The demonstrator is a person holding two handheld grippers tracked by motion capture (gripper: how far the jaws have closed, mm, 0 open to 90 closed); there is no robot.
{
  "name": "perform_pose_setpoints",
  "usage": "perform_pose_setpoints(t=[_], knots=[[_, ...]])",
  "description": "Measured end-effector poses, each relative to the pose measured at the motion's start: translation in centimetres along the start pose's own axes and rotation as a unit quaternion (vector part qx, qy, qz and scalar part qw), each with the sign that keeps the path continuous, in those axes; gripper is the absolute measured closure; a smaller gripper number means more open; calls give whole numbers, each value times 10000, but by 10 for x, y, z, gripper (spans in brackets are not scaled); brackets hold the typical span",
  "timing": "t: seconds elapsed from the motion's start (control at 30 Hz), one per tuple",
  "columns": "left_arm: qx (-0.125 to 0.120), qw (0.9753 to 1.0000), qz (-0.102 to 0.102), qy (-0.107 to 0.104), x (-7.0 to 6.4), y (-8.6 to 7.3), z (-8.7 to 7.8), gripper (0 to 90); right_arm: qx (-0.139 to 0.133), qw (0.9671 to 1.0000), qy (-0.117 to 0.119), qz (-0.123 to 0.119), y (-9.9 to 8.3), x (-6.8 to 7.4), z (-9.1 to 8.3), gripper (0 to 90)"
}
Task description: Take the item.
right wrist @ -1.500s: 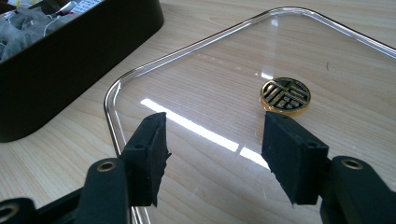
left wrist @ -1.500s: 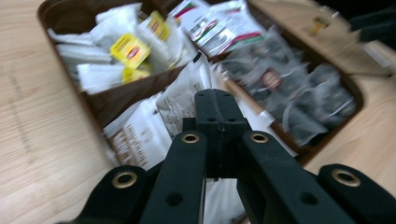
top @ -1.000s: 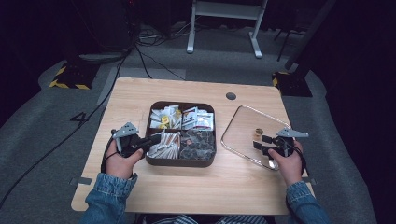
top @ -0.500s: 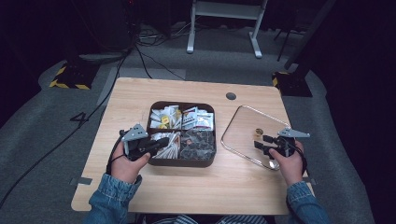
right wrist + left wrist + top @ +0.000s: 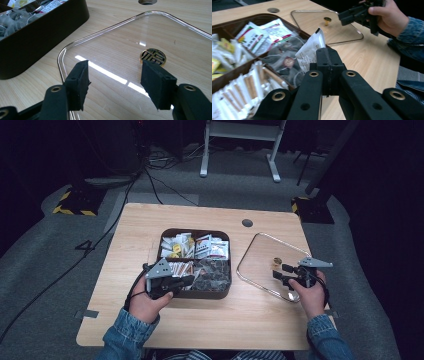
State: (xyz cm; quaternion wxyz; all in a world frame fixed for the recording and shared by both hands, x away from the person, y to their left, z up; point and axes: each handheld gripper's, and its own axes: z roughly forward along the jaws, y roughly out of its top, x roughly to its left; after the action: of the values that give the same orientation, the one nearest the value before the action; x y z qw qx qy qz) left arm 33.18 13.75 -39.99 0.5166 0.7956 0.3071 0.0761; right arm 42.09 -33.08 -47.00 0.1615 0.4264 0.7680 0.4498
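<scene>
A dark brown divided tray [image 5: 195,231] holds sachets, stick packets and tea bags. My left gripper [image 5: 188,280] is over the tray's near-left part with its jaws pressed together [image 5: 328,60]. A white sachet [image 5: 310,51] stands upright against the tips and looks pinched by its edge. To the right lies a glass lid [image 5: 260,260] with a gold knob [image 5: 276,261]. My right gripper [image 5: 280,271] hovers open low over the lid [image 5: 112,42], and the knob [image 5: 153,56] sits just beyond its right jaw.
The tray's dark wall [image 5: 45,32] stands left of the lid. A round cable hole [image 5: 247,223] is in the table's far side. Bare wood lies left of the tray and along the near edge. The other hand and its gripper [image 5: 352,15] show beyond the tray.
My left gripper has moved right, from beside the tray's left edge to over its near-left compartment. The right gripper has stayed over the lid.
</scene>
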Motion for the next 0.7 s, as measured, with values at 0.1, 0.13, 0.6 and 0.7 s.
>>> perform_pose_setpoints(t=[0.1,0.13,0.6,0.7], knots=[[43,9999,49,-115,-6,1,4,899,1,10000,6,0,0,0,0,400],[61,9999,60,-139,-8,1,5,899,-7,10000,9,1,-1,-1,0,400],[238,9987,145,-424,-29,-6,26,899,-41,10000,0,50,-1,-2,-2,400],[325,9983,143,-472,-31,-10,32,899,-39,10000,4,63,-2,-3,-2,400]])
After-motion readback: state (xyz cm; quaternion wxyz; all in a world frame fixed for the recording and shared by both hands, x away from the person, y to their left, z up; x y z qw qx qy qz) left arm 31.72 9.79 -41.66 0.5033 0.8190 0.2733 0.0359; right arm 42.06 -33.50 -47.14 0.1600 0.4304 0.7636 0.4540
